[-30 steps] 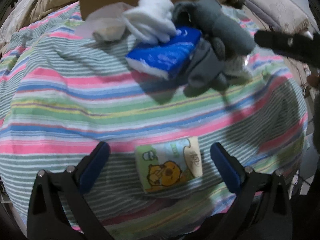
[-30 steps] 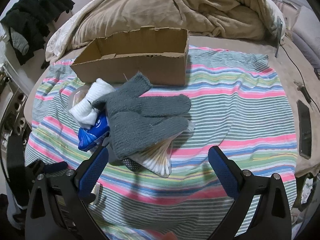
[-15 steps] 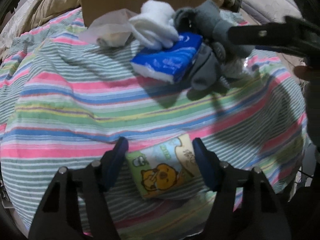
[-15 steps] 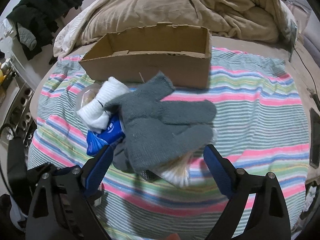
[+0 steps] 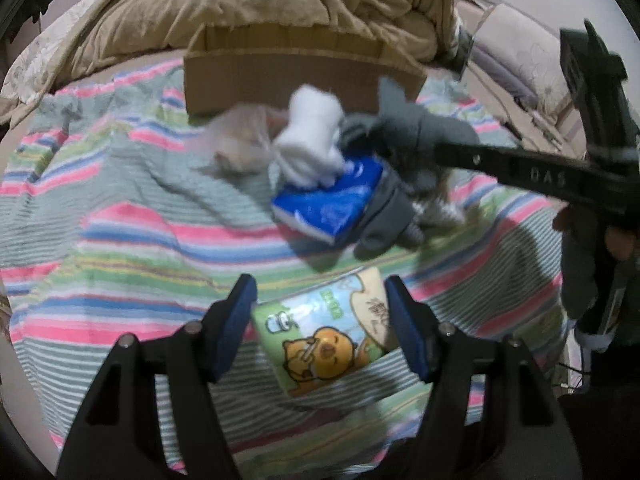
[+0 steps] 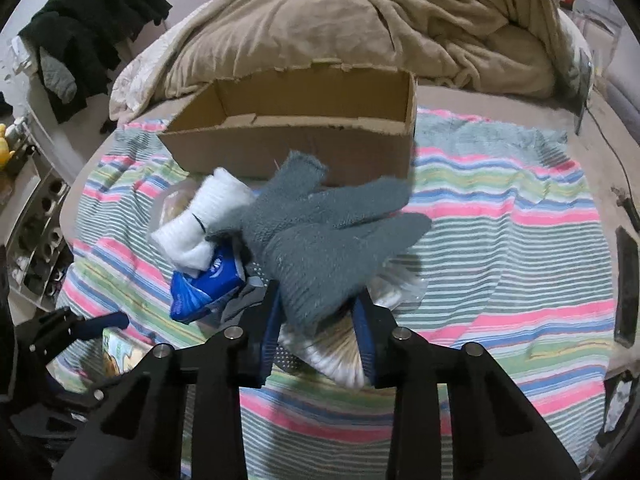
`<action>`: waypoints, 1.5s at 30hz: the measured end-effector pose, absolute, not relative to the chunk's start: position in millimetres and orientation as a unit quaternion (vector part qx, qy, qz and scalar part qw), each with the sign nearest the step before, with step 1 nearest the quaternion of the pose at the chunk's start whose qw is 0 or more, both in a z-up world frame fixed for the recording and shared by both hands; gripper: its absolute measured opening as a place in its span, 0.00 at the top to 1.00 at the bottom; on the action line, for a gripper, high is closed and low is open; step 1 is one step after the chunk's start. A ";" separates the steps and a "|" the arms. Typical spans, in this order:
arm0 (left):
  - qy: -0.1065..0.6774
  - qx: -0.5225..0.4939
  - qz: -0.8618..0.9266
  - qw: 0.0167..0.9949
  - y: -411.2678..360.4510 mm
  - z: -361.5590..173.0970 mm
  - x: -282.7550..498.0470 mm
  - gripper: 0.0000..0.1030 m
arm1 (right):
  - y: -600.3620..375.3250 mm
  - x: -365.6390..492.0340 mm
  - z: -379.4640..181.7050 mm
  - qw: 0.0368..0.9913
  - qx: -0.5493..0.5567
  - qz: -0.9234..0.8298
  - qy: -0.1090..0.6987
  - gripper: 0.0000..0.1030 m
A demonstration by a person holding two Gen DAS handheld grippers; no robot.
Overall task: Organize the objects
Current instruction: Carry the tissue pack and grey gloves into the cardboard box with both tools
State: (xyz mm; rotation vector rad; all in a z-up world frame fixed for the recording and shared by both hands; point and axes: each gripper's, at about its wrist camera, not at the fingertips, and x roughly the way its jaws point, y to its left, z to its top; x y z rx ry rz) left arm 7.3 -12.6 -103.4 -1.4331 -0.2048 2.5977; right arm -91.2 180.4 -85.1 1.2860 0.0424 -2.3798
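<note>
Right now both grippers grip sth. Left gripper (image 5: pixel 320 312) has its blue pads pinched on the cartoon tissue pack (image 5: pixel 328 332), w/ pack raised a bit off the striped blanket (image 5: pixel 100 240); pack's lower edge hangs btwn the fingers. Right gripper (image 6: pixel 316 316), jaws just closed in, clamps the cuff end of the grey glove (image 6: pixel 328 236); glove fingers splay fwd toward the cardboard box (image 6: pixel 296 148). Under the glove: blue tissue pack (image 6: pixel 204 284), white rolled sock (image 6: pixel 200 220), a fan of cotton swabs in clear wrap (image 6: pixel 340 356), all touching in one pile just in front of box. Tan duvet (image 6: pixel 360 24) bunched behind box.
</note>
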 end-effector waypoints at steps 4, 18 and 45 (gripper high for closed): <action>-0.075 -0.461 0.880 0.083 -2.3 -79.4 0.5 0.35 | 183.2 -87.8 -66.8 0.220 0.446 -0.868 0.011 0.78; -0.088 -0.414 0.903 0.066 -12.1 -43.0 -23.0 0.35 | 181.3 -86.6 -31.4 0.241 0.414 -0.878 0.006 0.94; -0.068 -0.381 0.917 0.097 -16.9 -9.2 -119.0 0.35 | 183.0 -157.7 43.5 0.251 0.332 -0.909 0.014 0.95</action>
